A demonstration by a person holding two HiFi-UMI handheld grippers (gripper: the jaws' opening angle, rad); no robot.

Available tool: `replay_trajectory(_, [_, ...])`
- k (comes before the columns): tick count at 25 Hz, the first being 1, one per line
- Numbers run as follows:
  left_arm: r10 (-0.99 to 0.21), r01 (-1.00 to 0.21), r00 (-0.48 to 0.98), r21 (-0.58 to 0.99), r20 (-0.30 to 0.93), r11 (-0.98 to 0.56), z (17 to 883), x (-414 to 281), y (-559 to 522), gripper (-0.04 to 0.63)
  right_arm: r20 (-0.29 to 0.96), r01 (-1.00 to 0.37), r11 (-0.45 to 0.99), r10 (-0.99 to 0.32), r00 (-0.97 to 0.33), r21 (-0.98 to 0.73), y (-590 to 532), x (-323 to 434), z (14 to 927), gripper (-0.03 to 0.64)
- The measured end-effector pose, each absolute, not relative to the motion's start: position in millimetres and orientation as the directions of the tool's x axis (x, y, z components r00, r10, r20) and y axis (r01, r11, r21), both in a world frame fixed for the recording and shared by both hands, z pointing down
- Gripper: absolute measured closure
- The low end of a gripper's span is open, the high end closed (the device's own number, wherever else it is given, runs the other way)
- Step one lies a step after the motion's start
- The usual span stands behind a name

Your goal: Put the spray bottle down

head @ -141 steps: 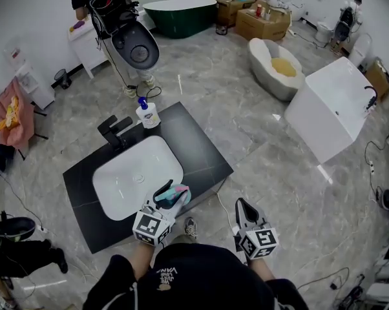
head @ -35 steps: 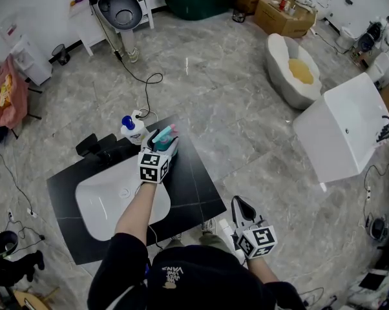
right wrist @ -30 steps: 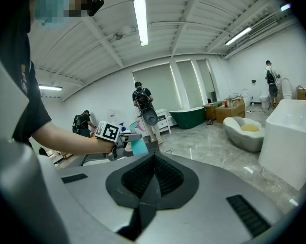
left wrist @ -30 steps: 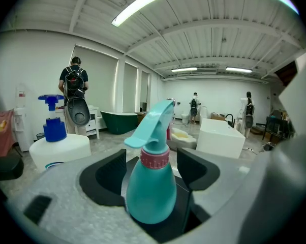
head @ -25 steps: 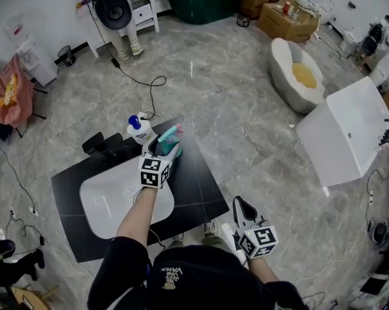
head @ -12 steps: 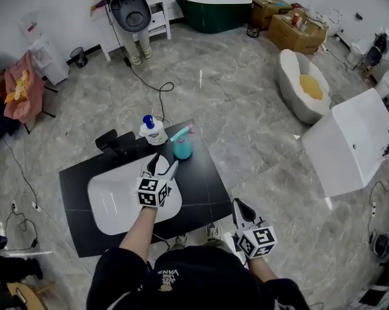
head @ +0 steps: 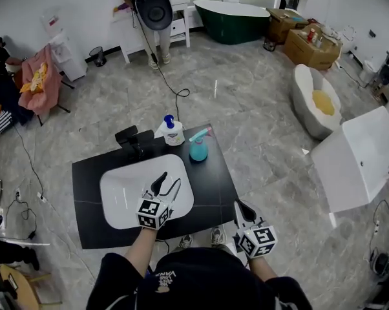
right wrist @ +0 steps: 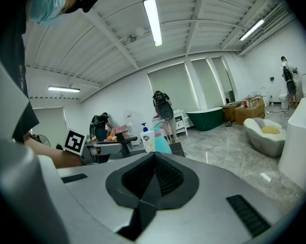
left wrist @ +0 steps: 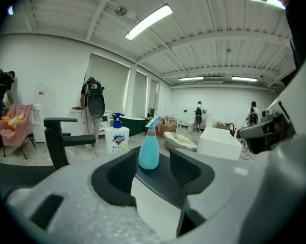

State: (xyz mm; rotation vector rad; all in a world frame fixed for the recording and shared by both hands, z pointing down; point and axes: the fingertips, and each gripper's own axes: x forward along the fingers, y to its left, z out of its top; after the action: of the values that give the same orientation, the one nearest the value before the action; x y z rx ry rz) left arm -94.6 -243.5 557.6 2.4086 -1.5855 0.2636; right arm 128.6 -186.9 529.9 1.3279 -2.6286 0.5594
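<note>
Grey ribbed pads of the right gripper [head: 241,206] meet on nothing, by the near edge of the matte black counter [head: 214,183]. Left gripper [head: 167,181] hangs over the smooth white basin [head: 120,196], jaws parted, just now narrowing, empty. Beyond it at one o'clock, the teal spray bottle [head: 198,148] stands upright on that counter, seemingly clear of the soap bottle [head: 173,132]; bare slab rightward.

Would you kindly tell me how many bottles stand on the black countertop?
2. The white pump bottle with a blue top stands at the far edge by the black faucet; the teal spray bottle stands to its right.
</note>
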Motion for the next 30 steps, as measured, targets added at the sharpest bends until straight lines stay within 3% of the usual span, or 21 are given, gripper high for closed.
replay_trajectory(5, [-0.885, -0.92, 0.389, 0.066, 0.255, -0.386, 542, -105, -211, 0.455, 0.283, -0.777, 0.571, -0.724, -0.628, -0.263, -182, 109, 530, 0.615])
replay_trajectory(14, [-0.915, -0.942, 0.336, 0.1, 0.224, -0.322, 518, -130, -163, 0.55, 0.273, -0.742, 0.619, -0.689, -0.671, -0.258, -177, 80, 524, 0.615])
replay_trajectory(30, [-0.909, -0.942, 0.335, 0.109, 0.25, -0.317, 519, -129, -124, 0.577, 0.272, -0.67, 0.703, -0.614, -0.741, -0.239, -176, 29, 524, 0.615])
